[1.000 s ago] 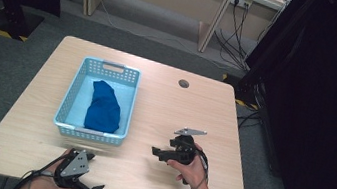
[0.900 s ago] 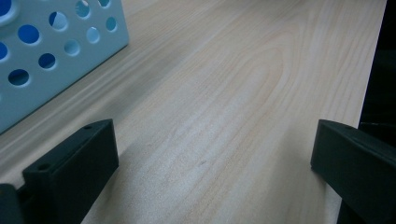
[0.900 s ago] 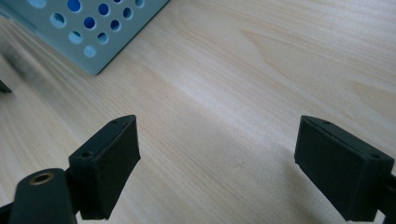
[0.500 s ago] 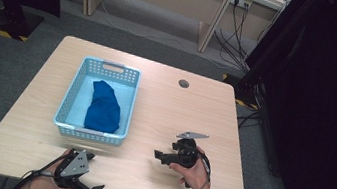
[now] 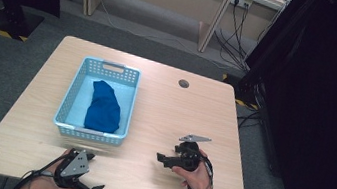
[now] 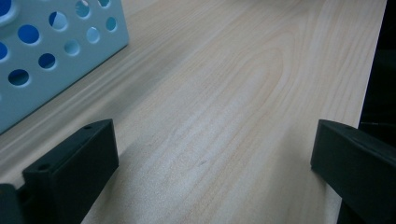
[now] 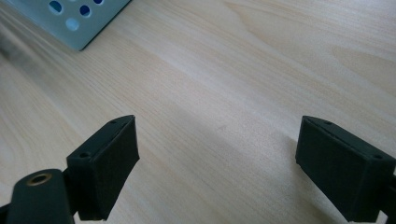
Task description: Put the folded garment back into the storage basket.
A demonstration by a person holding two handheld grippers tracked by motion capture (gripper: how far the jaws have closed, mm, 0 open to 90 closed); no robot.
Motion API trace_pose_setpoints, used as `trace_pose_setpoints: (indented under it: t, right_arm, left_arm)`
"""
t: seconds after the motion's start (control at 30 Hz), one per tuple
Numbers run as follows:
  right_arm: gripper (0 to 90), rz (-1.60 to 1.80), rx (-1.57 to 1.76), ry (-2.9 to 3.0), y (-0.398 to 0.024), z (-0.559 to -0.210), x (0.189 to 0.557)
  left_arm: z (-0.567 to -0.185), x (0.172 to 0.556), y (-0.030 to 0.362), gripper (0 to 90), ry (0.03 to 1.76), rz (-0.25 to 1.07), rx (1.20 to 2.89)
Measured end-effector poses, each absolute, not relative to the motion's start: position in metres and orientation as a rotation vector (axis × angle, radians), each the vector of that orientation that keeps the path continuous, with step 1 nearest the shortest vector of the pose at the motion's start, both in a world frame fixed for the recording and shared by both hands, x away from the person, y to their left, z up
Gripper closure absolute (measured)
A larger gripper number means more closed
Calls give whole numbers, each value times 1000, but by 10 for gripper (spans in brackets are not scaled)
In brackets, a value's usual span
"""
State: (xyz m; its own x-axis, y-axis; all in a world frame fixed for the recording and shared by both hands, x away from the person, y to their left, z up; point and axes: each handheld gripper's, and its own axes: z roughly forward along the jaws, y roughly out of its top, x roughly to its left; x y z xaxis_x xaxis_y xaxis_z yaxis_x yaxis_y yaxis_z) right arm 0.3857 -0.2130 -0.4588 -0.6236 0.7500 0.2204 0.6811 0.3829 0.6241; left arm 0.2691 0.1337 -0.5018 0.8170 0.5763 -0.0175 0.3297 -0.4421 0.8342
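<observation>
High view has the blue cloth (image 5: 103, 110) lying in the basket (image 5: 67, 110); left gripper (image 5: 87, 187) and right gripper (image 5: 161, 158), jaws apart and empty, rest on the table (image 5: 165, 104), so the work looks finished, with withdrawing likely next

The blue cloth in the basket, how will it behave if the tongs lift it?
The blue cloth lies in a soft, rumpled heap, so it will probably droop and unfold rather than hold its shape. It looks light, and unlikely to slip, roll or break. The basket may shift if the cloth snags its holes.
</observation>
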Motion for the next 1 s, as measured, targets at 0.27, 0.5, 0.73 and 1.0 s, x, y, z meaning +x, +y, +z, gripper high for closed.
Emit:
trace_pose_setpoints:
  t: [0.27, 0.5, 0.73, 1.0]
  right_arm:
    - [125, 1069, 1318, 2525, -218, -460, 383]
    - [106, 1078, 1314, 2528, -221, -461, 379]
    - [98, 1071, 1309, 2528, -222, -462, 376]
    - [98, 1077, 1302, 2526, -225, -461, 372]
  left_arm:
    - [-502, 269, 134, 0, 667, 335, 2068]
    - [-502, 269, 134, 0, 667, 335, 2068]
    - [-502, 269, 134, 0, 667, 336, 2069]
    - [-502, 269, 134, 0, 667, 336, 2069]
